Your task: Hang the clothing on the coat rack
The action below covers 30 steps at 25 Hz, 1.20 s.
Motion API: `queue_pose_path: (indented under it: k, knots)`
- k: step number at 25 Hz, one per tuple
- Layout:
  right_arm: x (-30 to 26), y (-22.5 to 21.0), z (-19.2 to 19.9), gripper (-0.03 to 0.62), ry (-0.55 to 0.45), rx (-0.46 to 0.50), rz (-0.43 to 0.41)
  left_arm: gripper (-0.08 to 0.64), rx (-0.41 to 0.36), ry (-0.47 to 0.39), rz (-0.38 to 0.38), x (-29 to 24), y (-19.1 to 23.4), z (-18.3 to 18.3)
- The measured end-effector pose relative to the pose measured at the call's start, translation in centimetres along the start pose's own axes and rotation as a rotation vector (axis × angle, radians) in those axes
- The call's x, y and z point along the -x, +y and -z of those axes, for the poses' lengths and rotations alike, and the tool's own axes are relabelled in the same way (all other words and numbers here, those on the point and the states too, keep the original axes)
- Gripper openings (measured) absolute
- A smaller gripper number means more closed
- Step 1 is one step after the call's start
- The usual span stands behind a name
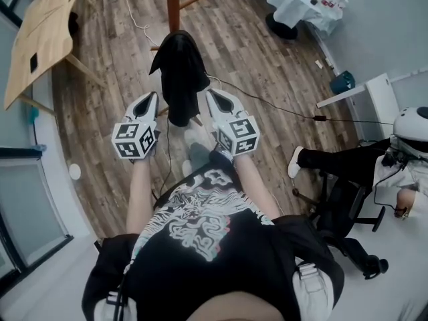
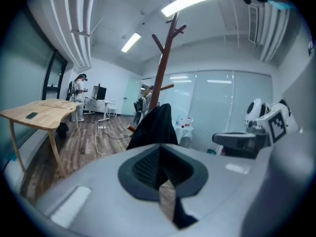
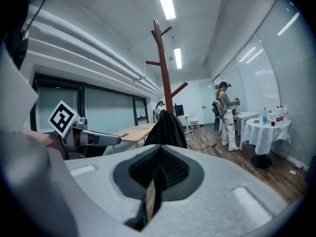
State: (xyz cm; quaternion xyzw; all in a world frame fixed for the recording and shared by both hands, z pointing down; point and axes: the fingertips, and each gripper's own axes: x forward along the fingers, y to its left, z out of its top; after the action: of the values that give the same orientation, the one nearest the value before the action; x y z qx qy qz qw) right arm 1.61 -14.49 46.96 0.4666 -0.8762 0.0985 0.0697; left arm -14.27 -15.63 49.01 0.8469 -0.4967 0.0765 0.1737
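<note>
From my end the hanging looks done: the black garment (image 1: 179, 72) is already draped on the coat rack (image 1: 173, 2), bunched over what I take to be one of the lower pegs and hanging down the front of the pole, though I cannot see which peg carries it. Its hem hangs free and no part of it lies on the wooden floor (image 1: 254, 65). My left claw (image 1: 150, 101) sits just beside the garment on one side and my right claw (image 1: 214, 99) just beside it on the other, both pointing toward it. Both are clenched tight with nothing in them. In each gripper view the dark pads meet along a closed seam, and the garment (image 2: 155, 125) hangs beyond them on the rack (image 2: 165, 58), apart from the tips. The right gripper view shows the same, with cloth (image 3: 167, 127) on the pole (image 3: 163, 68) ahead and no fabric caught in the seam. I judge little is left beyond checking that the cloth sits securely on its peg. The light wood tabletop (image 1: 40, 32) off to my left plays no part.
</note>
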Motion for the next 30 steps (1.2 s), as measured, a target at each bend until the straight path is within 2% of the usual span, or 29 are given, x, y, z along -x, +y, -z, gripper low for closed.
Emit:
queue_pose_path:
  k: [8, 12, 17, 22, 27, 30]
  knots:
    - [2.7, 2.9, -2.0, 0.0, -0.053, 0.036, -0.044, -0.011, -0.032, -0.012, -0.018, 3.3, -1.8, -0.2]
    - [3.0, 3.0, -4.1, 0.0, -0.091, 0.059, -0.078, -0.011, -0.043, -0.076, -0.034, 4.0, -2.6, -2.1]
    - [4.7, 3.3, -4.7, 0.0, -0.098, 0.066, -0.102, -0.011, -0.114, -0.141, -0.097, 5.6, -4.0, -4.2]
    - [6.8, 3.3, -5.3, 0.0, -0.106, 0.086, -0.112, -0.011, -0.108, -0.165, -0.1, 6.3, -6.0, -5.0]
    - [8.9, 3.6, -5.3, 0.0, -0.144, 0.058, -0.128, -0.011, -0.094, -0.148, -0.096, 7.2, -7.2, -3.6]
    - [9.3, 4.2, -5.2, 0.0, -0.147, 0.074, -0.129, -0.011, -0.087, -0.132, -0.105, 7.8, -7.1, -2.9]
